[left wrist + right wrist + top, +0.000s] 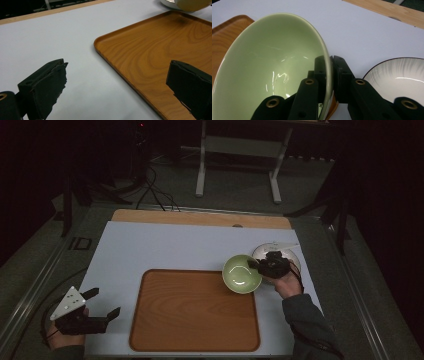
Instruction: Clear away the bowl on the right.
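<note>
A pale green bowl hangs tilted over the back right corner of the wooden tray. My right gripper is shut on the bowl's rim. In the right gripper view one jaw lies inside the green bowl and the other outside, pinching its wall. My right gripper has the tray corner beyond it at the left. My left gripper stands open near the table's front left, nothing between its fingers. In the left gripper view the left gripper frames the white mat and the tray's edge.
A white plate with a dark rim lies on the mat just right of the green bowl, seen also as the plate beside the jaws. The white mat covers a wooden tabletop. Cables and a metal stand are on the floor behind.
</note>
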A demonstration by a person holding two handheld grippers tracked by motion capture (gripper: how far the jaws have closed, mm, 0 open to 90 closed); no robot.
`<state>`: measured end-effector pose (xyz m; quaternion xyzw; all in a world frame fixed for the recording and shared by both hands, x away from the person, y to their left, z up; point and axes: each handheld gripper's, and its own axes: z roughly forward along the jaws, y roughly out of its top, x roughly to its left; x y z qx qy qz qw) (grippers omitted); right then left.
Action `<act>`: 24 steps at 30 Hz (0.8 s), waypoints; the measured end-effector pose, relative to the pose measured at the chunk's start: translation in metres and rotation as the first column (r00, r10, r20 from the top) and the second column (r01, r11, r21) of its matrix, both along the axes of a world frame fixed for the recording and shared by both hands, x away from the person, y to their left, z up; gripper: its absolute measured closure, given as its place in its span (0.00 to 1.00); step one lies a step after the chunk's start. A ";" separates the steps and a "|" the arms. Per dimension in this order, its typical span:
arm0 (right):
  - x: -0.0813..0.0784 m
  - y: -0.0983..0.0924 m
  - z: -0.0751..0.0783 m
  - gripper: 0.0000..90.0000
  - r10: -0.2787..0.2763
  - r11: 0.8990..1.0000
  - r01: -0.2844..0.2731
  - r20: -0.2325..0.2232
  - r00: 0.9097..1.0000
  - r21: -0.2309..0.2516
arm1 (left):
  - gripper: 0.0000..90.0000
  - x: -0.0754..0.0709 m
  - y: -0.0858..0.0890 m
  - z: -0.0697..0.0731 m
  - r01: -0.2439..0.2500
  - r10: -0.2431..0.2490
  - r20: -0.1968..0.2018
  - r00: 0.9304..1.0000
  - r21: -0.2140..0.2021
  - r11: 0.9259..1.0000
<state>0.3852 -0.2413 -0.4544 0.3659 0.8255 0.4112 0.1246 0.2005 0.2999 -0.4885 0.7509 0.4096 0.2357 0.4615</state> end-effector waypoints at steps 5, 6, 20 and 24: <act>-0.003 0.003 -0.001 0.91 0.011 1.000 -0.011 -0.003 1.000 0.000 | 0.03 0.000 0.000 0.000 0.000 0.000 0.000 1.000 0.001 1.000; -0.003 0.004 -0.001 0.91 0.013 1.000 -0.013 -0.004 1.000 0.001 | 0.03 0.000 0.000 0.000 0.000 0.000 0.000 1.000 0.001 1.000; -0.008 0.016 -0.003 0.91 0.048 0.999 -0.048 -0.012 0.999 0.006 | 0.03 0.000 0.000 0.000 0.000 0.000 0.001 1.000 0.002 1.000; -0.008 0.021 -0.004 0.91 0.062 0.998 -0.062 -0.013 0.998 0.004 | 0.03 0.000 0.000 0.000 -0.001 0.001 0.002 1.000 0.000 1.000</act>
